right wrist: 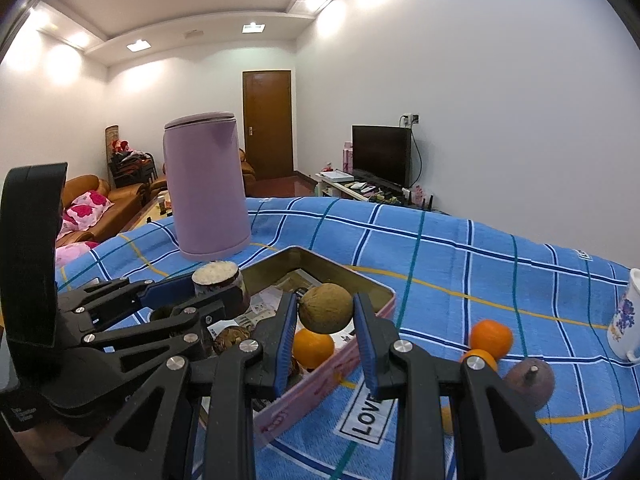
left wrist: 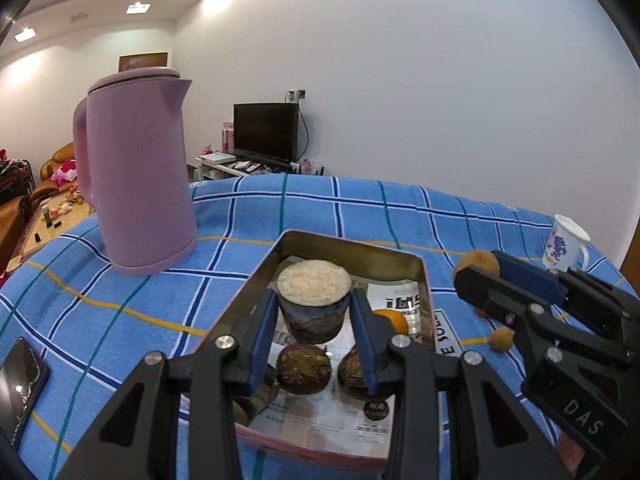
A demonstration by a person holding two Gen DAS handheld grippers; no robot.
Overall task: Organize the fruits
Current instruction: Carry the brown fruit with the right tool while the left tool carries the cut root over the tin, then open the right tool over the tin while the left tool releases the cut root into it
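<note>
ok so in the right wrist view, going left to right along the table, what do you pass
left gripper holding a cut taro → brown round fruit in the right gripper over the tin tray → orange on the blue cloth → brown-purple fruit → mug

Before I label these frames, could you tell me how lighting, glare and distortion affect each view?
Left wrist view: ceiling lights blow out into hot patches on the wall, the fisheye bends the pink kettle sideways, and the metal tin mirrors its contents. Right wrist view: similar ceiling glare, the blue checked cloth curves strongly, but the brown fruit stays sharp.
</note>
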